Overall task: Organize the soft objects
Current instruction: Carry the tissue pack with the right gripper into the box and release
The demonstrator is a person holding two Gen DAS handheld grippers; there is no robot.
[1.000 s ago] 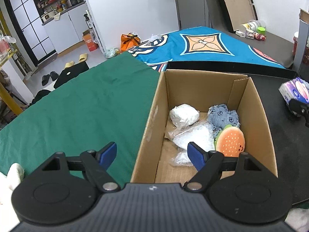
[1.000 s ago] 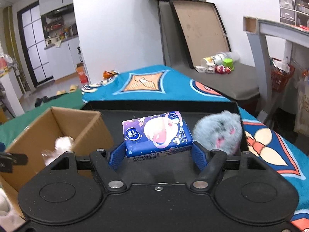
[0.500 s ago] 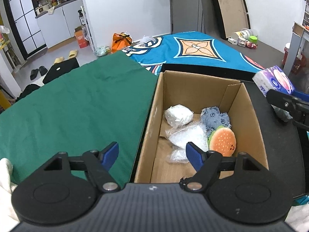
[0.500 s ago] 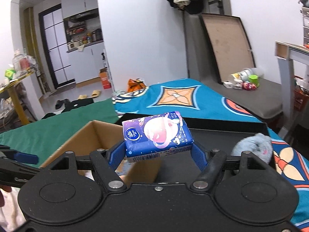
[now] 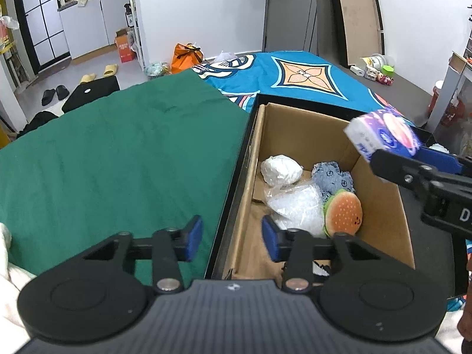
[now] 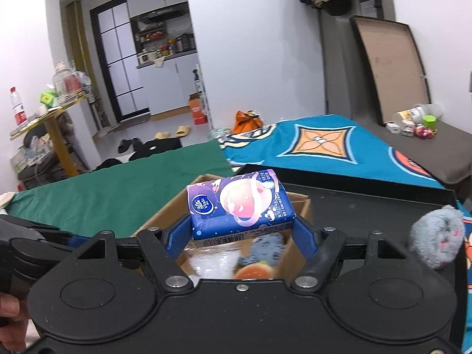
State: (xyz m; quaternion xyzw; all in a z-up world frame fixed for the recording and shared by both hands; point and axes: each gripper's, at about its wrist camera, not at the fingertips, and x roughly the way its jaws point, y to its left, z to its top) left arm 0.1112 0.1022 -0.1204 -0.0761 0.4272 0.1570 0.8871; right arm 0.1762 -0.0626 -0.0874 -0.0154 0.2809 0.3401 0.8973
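An open cardboard box [image 5: 380, 203] holds a white bundle [image 5: 280, 169], a blue-grey plush [image 5: 333, 178], a clear plastic bag [image 5: 295, 206] and a burger plush [image 5: 343, 214]. My left gripper [image 5: 231, 237] hangs over the box's near left wall. Its jaws are closing and nothing is between them. My right gripper [image 6: 240, 233] is shut on a purple-blue tissue pack [image 6: 239, 203] and holds it above the box's right wall. From the left wrist view the pack [image 5: 383, 137] shows at the right. A grey plush ball [image 6: 436, 236] lies on the black tray [image 6: 368, 206].
A green cloth [image 5: 118, 153] covers the surface left of the box. Behind it lies a blue patterned cloth [image 5: 295, 79]. White fabric [image 5: 6, 265] sits at the near left edge. Small toys and cups [image 6: 413, 121] stand at the far right.
My right gripper carried the tissue pack leftward and up, from over the tray to over the box. The left jaws narrowed, and the left gripper drifted slightly left.
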